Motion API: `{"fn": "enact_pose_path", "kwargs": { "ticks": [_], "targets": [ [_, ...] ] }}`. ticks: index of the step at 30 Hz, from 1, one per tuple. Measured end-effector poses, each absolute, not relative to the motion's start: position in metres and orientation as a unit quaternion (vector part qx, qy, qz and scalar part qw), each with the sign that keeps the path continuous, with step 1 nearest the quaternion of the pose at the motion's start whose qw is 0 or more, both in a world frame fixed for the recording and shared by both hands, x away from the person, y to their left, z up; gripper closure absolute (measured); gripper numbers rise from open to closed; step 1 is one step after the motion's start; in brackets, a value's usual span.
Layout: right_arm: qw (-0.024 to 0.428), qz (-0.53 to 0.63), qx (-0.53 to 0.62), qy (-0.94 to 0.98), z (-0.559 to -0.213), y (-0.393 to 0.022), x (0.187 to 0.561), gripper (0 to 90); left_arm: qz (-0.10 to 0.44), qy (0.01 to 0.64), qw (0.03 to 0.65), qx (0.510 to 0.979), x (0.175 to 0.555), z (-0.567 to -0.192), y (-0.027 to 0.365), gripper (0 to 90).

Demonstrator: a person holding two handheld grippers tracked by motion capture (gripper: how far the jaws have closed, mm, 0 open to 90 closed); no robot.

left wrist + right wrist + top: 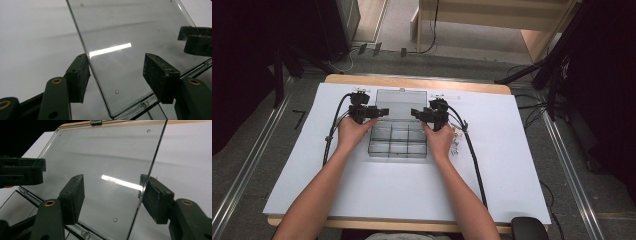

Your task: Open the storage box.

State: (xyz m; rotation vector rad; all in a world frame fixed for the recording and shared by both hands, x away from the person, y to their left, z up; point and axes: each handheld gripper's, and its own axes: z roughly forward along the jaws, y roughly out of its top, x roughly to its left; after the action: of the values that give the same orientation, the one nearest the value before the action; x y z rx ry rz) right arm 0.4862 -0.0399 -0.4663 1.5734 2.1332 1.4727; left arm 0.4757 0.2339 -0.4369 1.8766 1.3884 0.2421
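At the clear lid [401, 103], the left gripper [116, 72] and right gripper [112, 200] straddle opposite edges, jaws apart; each should pull straight back without nudging it.

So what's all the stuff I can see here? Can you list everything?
Clear box: one, see-through plastic with compartments, middle of the table.
Lid: one, clear, folded open behind the box.
Small metal bits: a little pile, silvery, right of the box.
White sheet: one, covers the table.
Table: one, light wood edge.
Left gripper: one, black, jaws open at the lid's left edge.
Right gripper: one, black, jaws open at the lid's right edge.
Forearms: two, reaching in from the bottom.
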Motion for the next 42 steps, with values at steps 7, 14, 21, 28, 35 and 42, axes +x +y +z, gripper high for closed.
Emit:
{"fn": "enact_pose_path", "kwargs": {
  "ticks": [7,14,21,28,35,42],
  "targets": [
    [0.047,0.485,0.523,0.699,-0.47,-0.039,0.487,35.6,0.084,0.554,0.386,0.733,0.477,-0.439,0.234,36.6],
    [0.036,0.483,0.528,0.697,-0.474,-0.037,0.488,32.1,0.07,0.566,0.381,0.728,0.478,-0.441,0.234,35.1],
    [0.023,0.481,0.531,0.697,-0.476,-0.038,0.49,30.1,0.062,0.572,0.378,0.726,0.479,-0.442,0.235,34.3],
    [0.013,0.477,0.533,0.699,-0.477,-0.037,0.491,27.7,0.049,0.576,0.377,0.723,0.48,-0.444,0.235,33.6],
    [0.001,0.475,0.537,0.697,-0.478,-0.038,0.492,27.3,0.037,0.581,0.377,0.721,0.481,-0.445,0.236,31.7],
    [-0.008,0.472,0.539,0.698,-0.479,-0.039,0.493,27.0,0.029,0.582,0.377,0.72,0.482,-0.446,0.237,31.2]
  ]
}}
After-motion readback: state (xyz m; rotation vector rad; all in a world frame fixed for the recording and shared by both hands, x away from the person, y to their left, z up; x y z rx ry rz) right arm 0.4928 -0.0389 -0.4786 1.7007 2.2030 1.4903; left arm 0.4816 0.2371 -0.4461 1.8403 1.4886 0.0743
